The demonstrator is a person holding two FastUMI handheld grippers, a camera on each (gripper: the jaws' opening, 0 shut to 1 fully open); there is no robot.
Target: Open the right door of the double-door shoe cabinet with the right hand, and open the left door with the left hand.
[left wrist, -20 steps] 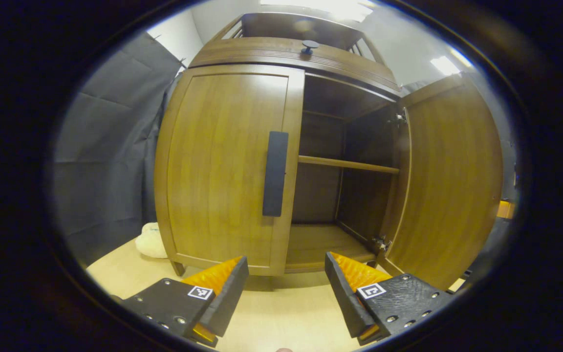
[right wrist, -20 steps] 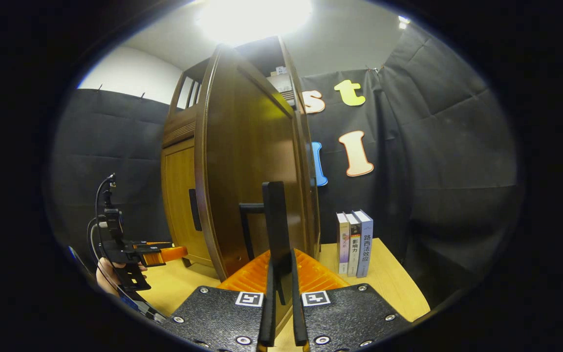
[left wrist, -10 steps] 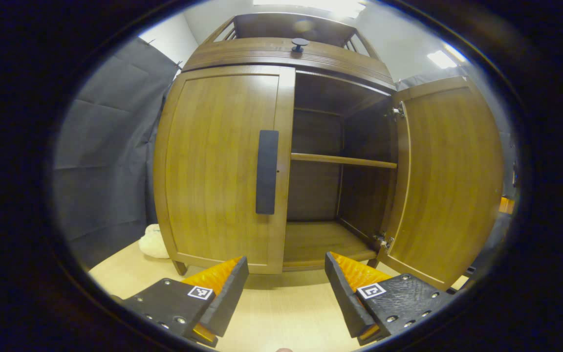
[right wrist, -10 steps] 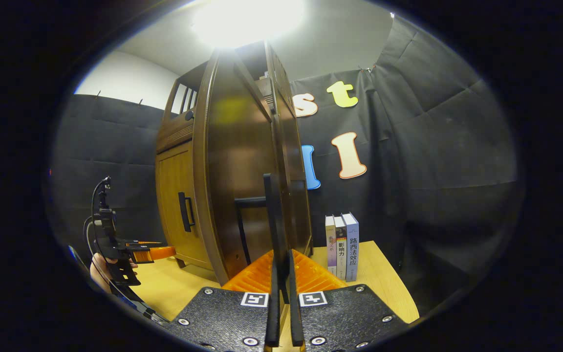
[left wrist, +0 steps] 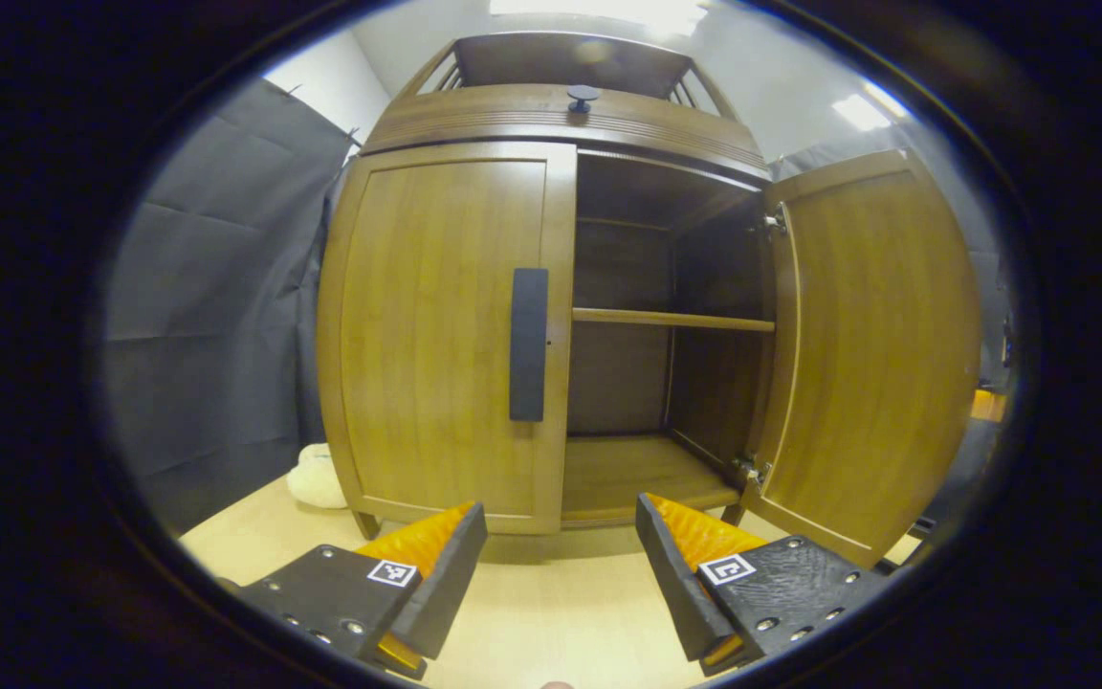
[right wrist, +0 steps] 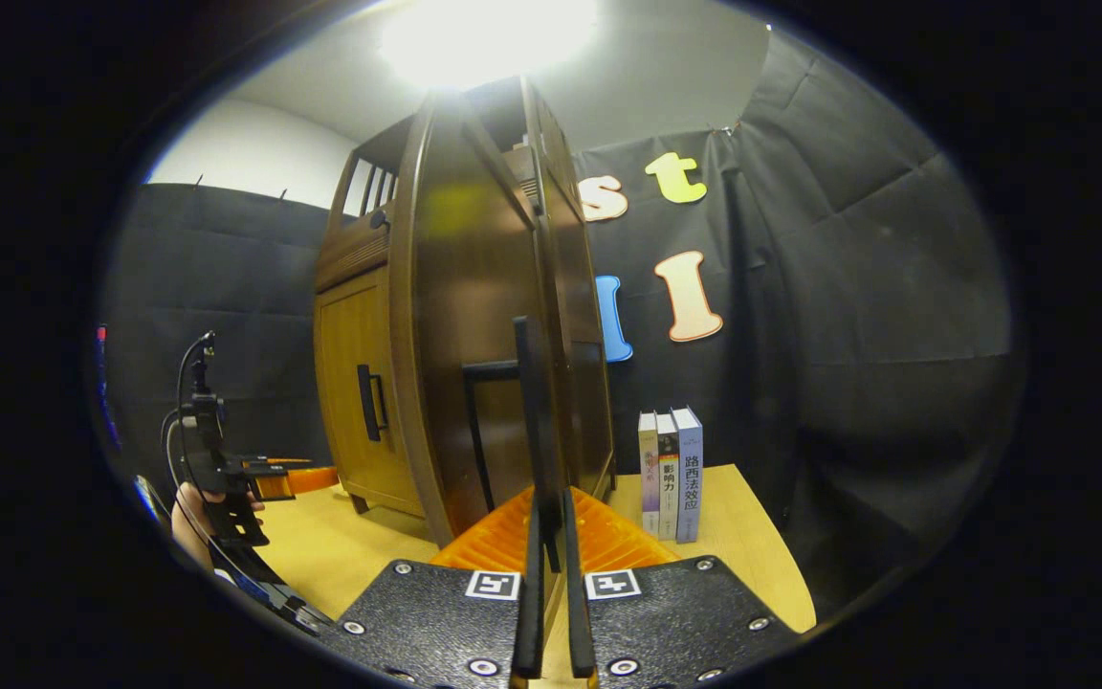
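Right gripper (right wrist: 548,536) is clamped on the swung-out right door's handle (right wrist: 532,411), three books (right wrist: 671,474) just past it. Left gripper (left wrist: 561,550) hangs spread wide before the closed left door (left wrist: 446,335), a white bundle (left wrist: 314,476) off its left.

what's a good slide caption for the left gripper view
Open left gripper faces the cabinet's closed left door and its handle; right door stands open.

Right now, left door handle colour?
Black handle on the brown left door; left gripper view.
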